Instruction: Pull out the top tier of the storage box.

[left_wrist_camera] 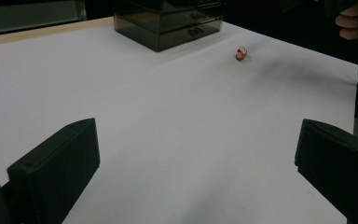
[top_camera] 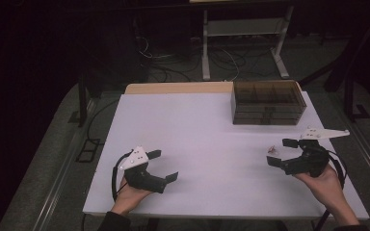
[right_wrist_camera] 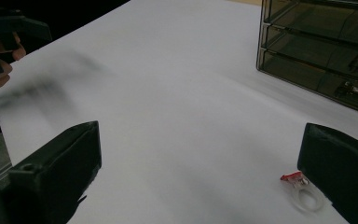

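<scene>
White tabletop (top_camera: 207, 144) carried a smoked drawer box (top_camera: 268, 102) at its far right corner in the high view. The ring (top_camera: 272, 150), clear with a red piece, lay near the right edge, just beside the right tool (top_camera: 283, 151), whose jaws gaped wide and held nothing, probably lined up for a grab. The left tool (top_camera: 164, 166) sat near the front left, equally wide and empty, likely parked out of the way.

From the left gripper view, the ring (left_wrist_camera: 241, 53) lay well off, before the box (left_wrist_camera: 170, 21).

From the right gripper view, the ring (right_wrist_camera: 305, 192) lay flat just inside one jaw, untouched, the box's (right_wrist_camera: 324, 51) drawers all closed.
</scene>
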Tool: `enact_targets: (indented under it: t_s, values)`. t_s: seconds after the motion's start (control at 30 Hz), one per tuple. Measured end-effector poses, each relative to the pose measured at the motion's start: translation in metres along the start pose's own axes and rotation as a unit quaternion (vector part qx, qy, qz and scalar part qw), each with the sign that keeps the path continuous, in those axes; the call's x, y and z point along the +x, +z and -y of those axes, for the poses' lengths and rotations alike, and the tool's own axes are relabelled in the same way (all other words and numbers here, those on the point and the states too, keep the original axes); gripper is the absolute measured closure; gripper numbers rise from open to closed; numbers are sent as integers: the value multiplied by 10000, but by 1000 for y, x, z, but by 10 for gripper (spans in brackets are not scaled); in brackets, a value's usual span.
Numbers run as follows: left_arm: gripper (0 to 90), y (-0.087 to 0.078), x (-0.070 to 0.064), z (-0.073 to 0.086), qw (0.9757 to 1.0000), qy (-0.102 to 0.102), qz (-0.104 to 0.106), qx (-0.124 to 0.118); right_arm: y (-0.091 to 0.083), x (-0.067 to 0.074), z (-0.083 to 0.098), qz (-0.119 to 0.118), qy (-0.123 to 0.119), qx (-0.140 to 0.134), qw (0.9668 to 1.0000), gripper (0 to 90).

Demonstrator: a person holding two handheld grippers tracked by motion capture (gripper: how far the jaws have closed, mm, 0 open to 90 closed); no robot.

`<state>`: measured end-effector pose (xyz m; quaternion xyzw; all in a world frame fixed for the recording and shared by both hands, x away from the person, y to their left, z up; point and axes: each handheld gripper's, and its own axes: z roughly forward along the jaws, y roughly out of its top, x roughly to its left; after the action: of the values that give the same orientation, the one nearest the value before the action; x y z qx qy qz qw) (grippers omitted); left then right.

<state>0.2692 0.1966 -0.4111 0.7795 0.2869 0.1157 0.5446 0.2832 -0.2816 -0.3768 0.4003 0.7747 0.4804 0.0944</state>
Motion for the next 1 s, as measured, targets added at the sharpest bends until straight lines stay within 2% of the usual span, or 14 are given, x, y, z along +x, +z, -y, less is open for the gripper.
enact_targets:
  t_s: [0.53,1.0]
  values:
    - [0,0,0,0,10000,16,2,13,5,-10,-13,15,80,48,10000,0]
    - [0,0,0,0,10000,14,15,19,10,-20,-16,14,193,90,9998,0]
